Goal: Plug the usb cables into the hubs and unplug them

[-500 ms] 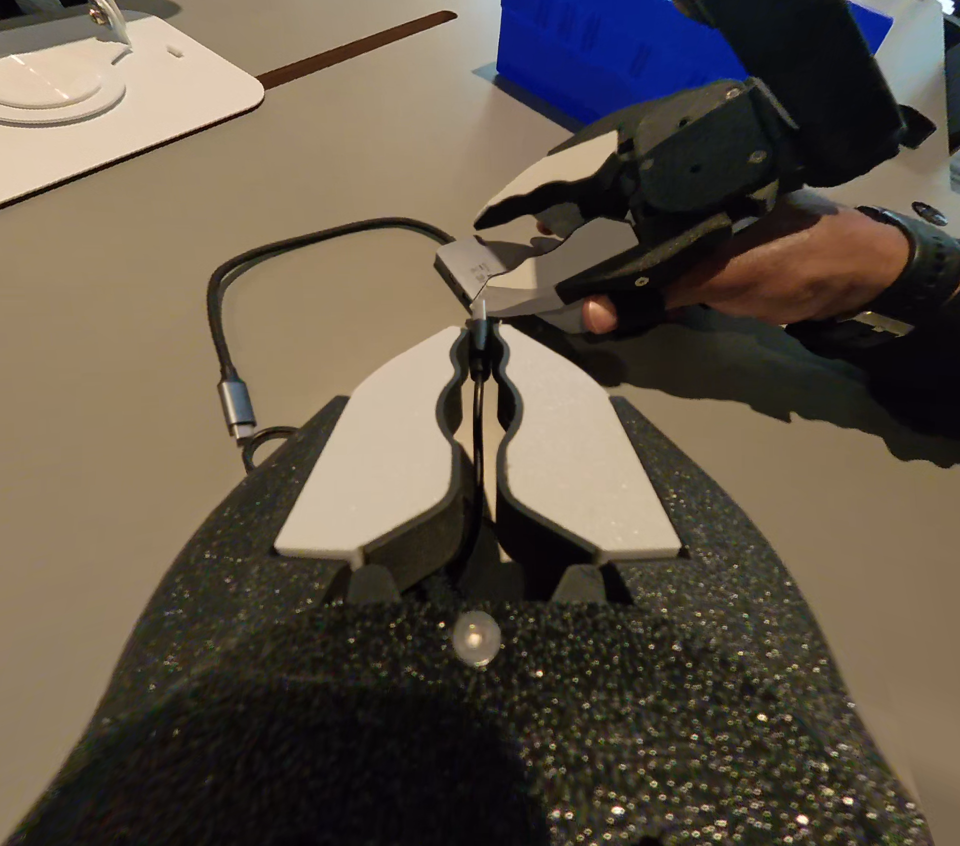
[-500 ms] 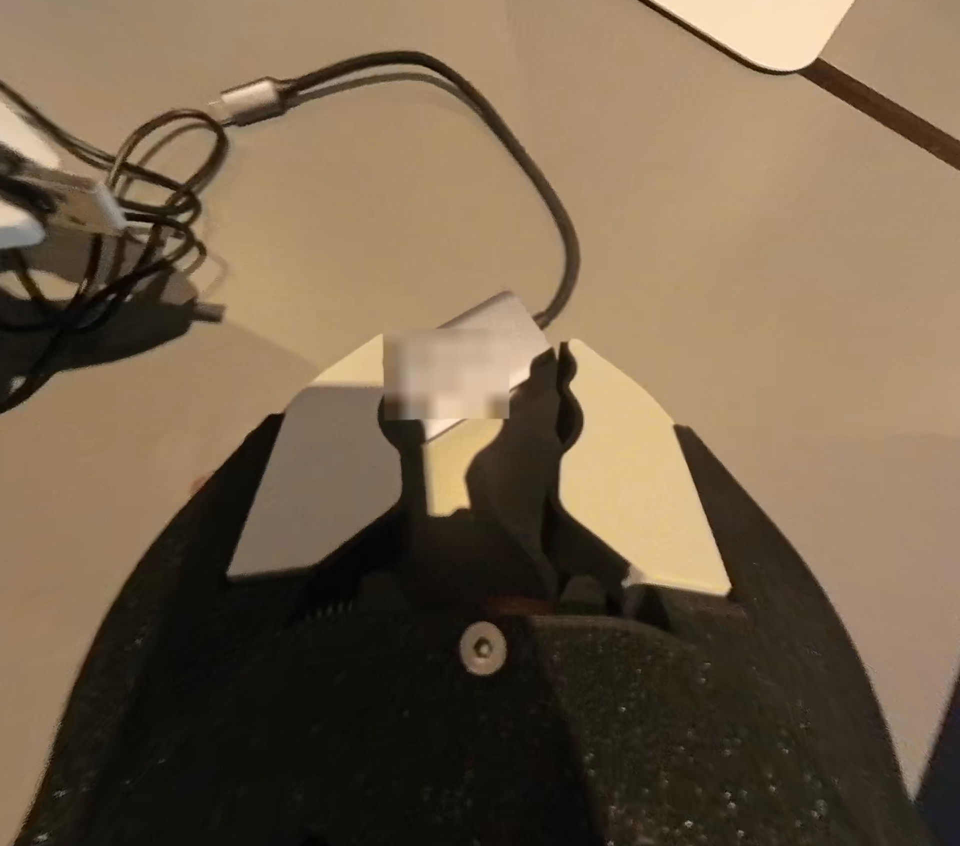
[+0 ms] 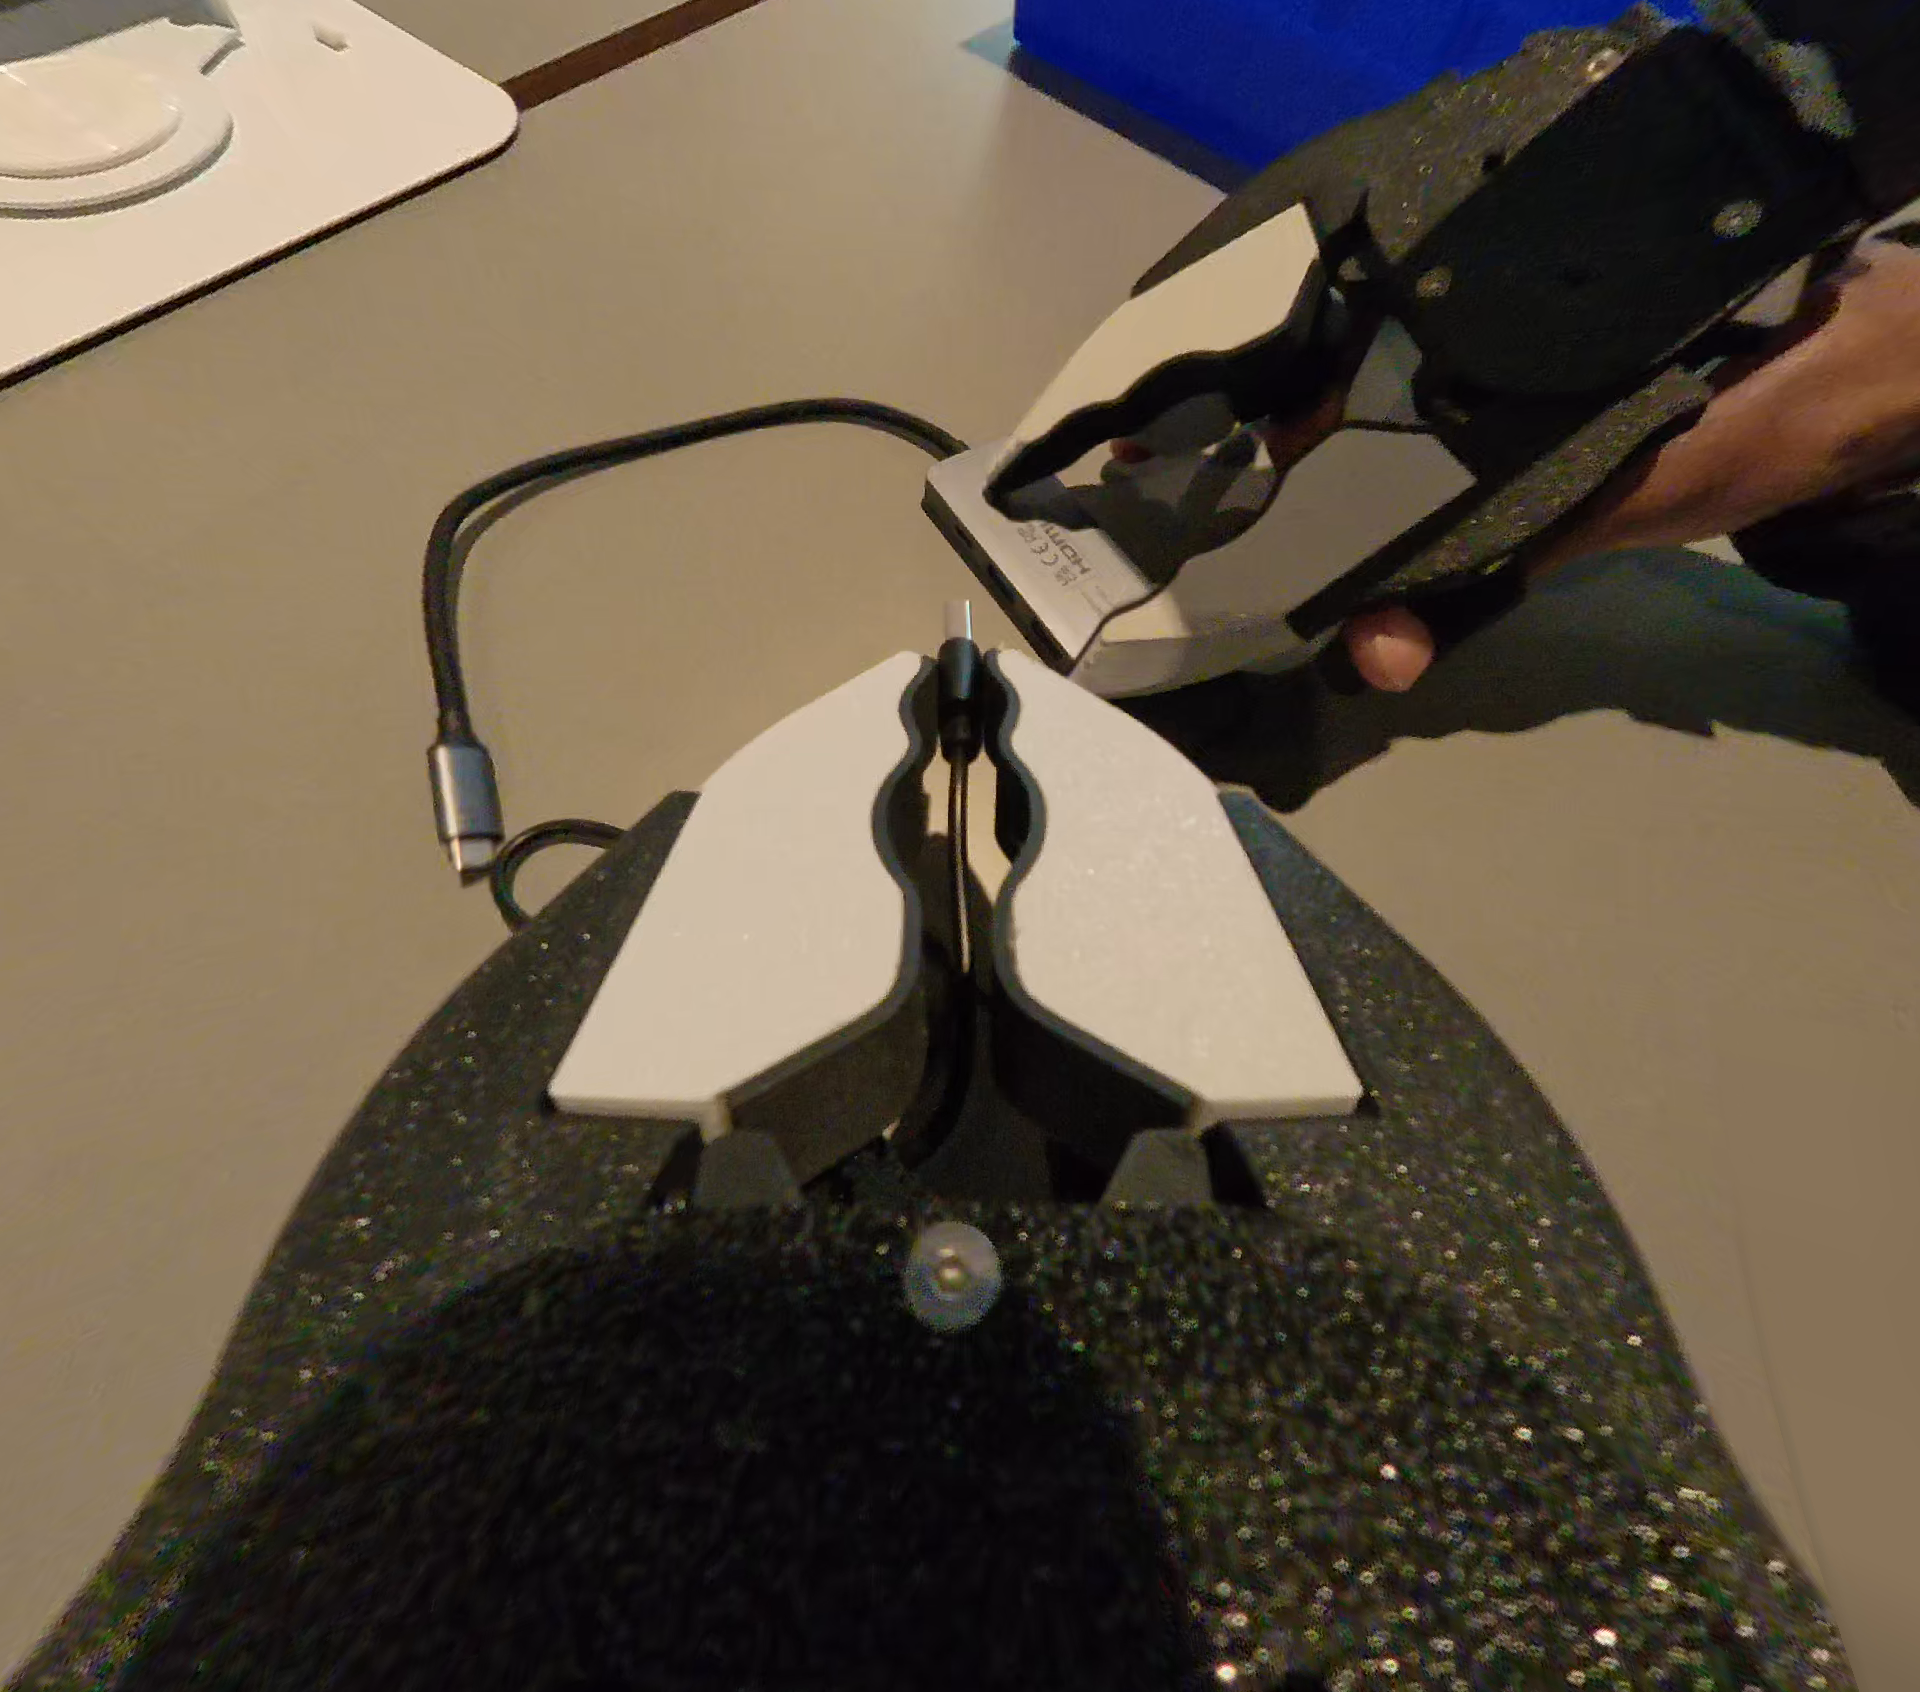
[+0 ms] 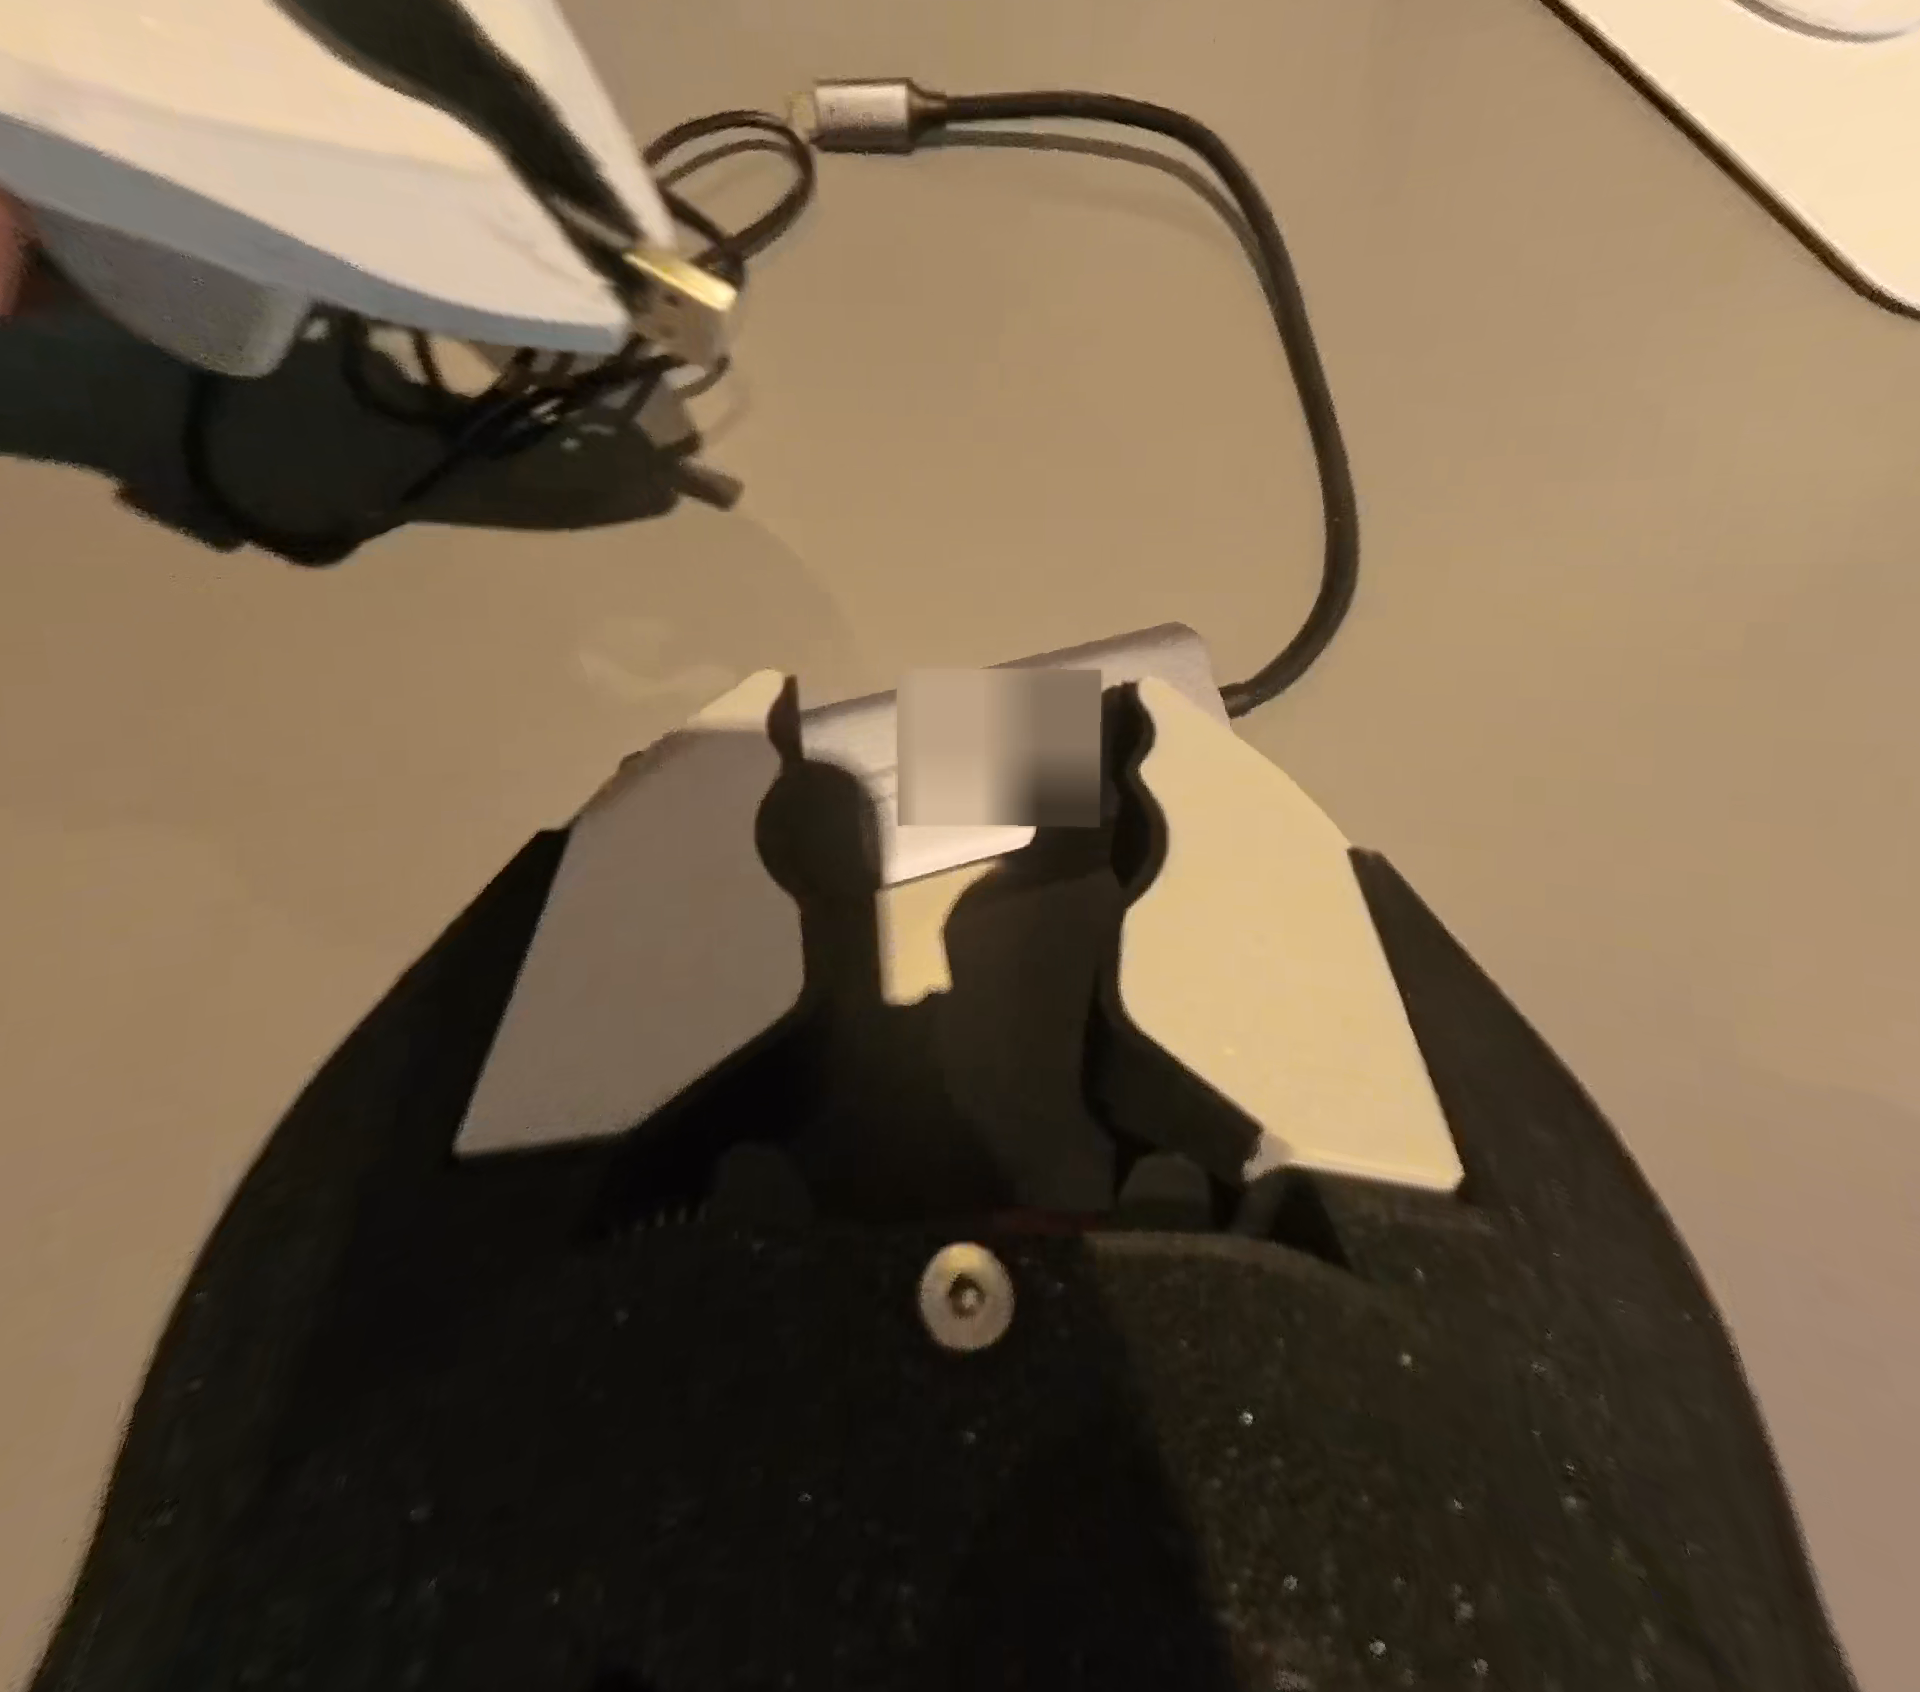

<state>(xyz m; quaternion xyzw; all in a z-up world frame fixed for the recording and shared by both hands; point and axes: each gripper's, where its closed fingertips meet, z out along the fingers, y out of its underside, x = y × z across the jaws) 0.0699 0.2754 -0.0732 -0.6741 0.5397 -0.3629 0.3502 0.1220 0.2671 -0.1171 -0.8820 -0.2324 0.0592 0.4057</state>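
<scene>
The left gripper [image 3: 957,674] clenches a thin black cable's metal USB plug [image 3: 957,622]; at two o'clock, just apart, the right gripper [image 3: 1049,562] grasps the flat silver aluminium hub [image 3: 1023,564]. Best square plug to port, then push straight.

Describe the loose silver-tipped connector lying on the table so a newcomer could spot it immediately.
Start at the grey table, then find the silver hub clamped in the right gripper. Follow its thick black cable round to the free end: the silver-sleeved connector lies flat and unplugged. Unlike the thin black plug pinched in the left gripper, nothing holds it.
</scene>
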